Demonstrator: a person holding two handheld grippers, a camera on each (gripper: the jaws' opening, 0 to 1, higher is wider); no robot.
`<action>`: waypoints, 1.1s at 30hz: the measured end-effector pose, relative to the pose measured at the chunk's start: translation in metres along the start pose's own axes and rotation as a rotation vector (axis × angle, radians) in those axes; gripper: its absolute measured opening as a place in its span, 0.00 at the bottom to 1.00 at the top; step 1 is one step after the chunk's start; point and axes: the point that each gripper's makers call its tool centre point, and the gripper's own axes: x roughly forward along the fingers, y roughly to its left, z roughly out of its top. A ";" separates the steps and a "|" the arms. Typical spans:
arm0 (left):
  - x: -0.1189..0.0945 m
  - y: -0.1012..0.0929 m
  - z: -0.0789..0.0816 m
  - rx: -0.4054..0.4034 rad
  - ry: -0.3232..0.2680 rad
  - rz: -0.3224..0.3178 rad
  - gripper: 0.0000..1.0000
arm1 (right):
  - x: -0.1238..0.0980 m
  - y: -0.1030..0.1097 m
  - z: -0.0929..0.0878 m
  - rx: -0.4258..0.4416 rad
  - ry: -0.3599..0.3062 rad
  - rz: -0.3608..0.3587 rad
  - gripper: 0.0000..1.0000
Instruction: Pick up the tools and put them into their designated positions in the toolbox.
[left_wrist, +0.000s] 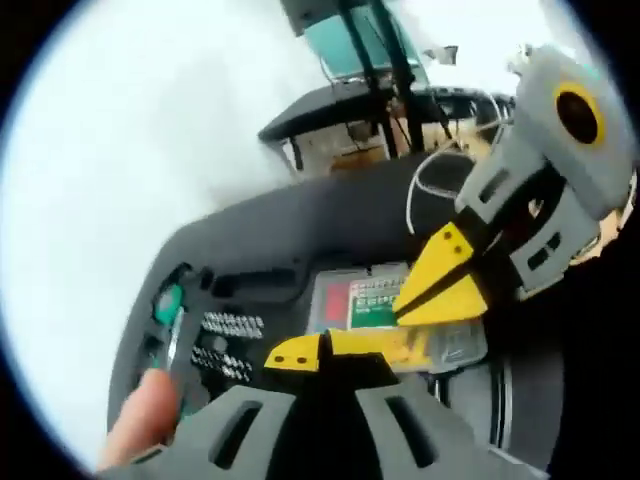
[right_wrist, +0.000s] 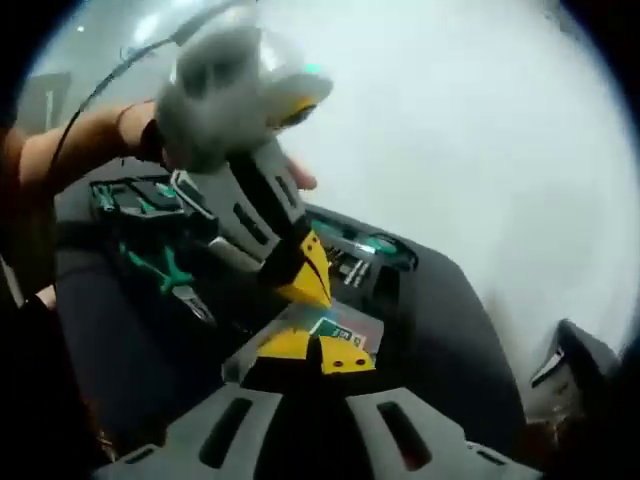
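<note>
Two tongs, left tongs (left_wrist: 325, 352) and right tongs (right_wrist: 312, 352), both look pinched on a clear plastic bit case (left_wrist: 395, 322), holding it over its slot in the open toolbox (left_wrist: 300, 225) on the white counter (left_wrist: 120, 150), probably to steady it.

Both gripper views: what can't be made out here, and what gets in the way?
- Clear plastic case: in the left gripper view both grippers' yellow tips cover it; its label print is too small to read.
- Right gripper: which jaw touches the case is unclear.
- Left gripper: motion-blurred in the right gripper view.
- Bit rows: too small to count in the left gripper view.
- Toolbox: its near side is cut off behind the jaws.
</note>
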 end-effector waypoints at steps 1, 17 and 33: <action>0.001 -0.001 -0.001 -0.005 0.001 -0.003 0.00 | 0.000 0.000 -0.001 0.005 0.009 0.001 0.00; -0.089 0.035 0.020 -0.733 -0.545 -0.012 0.00 | -0.005 -0.058 0.024 0.253 -0.269 -0.003 0.05; -0.359 0.043 0.039 -0.731 -1.206 0.271 0.11 | 0.026 -0.089 0.052 0.534 -0.528 0.079 0.15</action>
